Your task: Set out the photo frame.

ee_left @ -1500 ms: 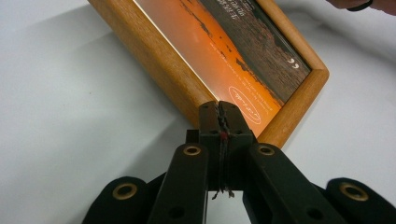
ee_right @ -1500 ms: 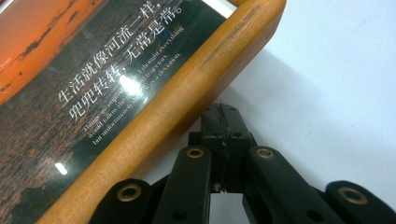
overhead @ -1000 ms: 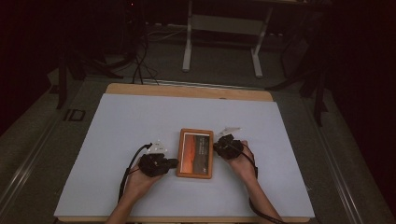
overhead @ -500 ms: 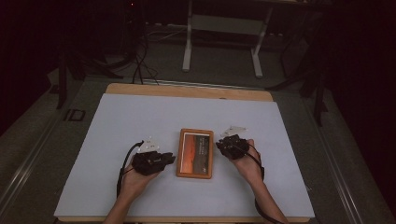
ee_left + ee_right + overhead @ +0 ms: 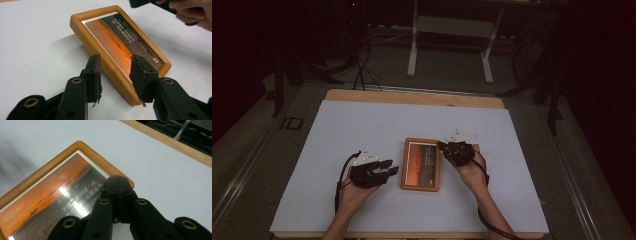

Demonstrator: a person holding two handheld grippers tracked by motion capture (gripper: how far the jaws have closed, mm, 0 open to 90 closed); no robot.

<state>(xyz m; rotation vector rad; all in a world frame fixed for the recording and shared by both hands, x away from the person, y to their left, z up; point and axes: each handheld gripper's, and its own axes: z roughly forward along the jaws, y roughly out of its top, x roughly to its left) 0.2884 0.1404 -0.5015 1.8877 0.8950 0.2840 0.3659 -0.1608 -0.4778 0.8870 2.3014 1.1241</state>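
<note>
Frame-grabbing time: left hand-held gripper (image 5: 113, 72) has just been opening, jaws straddling the picture frame (image 5: 117, 47) edge, right hand-held gripper (image 5: 119, 182) shut empty above; next, squeeze.

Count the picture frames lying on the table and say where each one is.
1. The picture frame lies flat near the table's middle, between the two grippers.

The white table top (image 5: 362, 135) is left bare on all sides of the picture frame (image 5: 421, 164). The frame's left edge is flanked by the left gripper (image 5: 387, 170), its top right corner by the right gripper (image 5: 443, 146); its far and near edges are unblocked.
</note>
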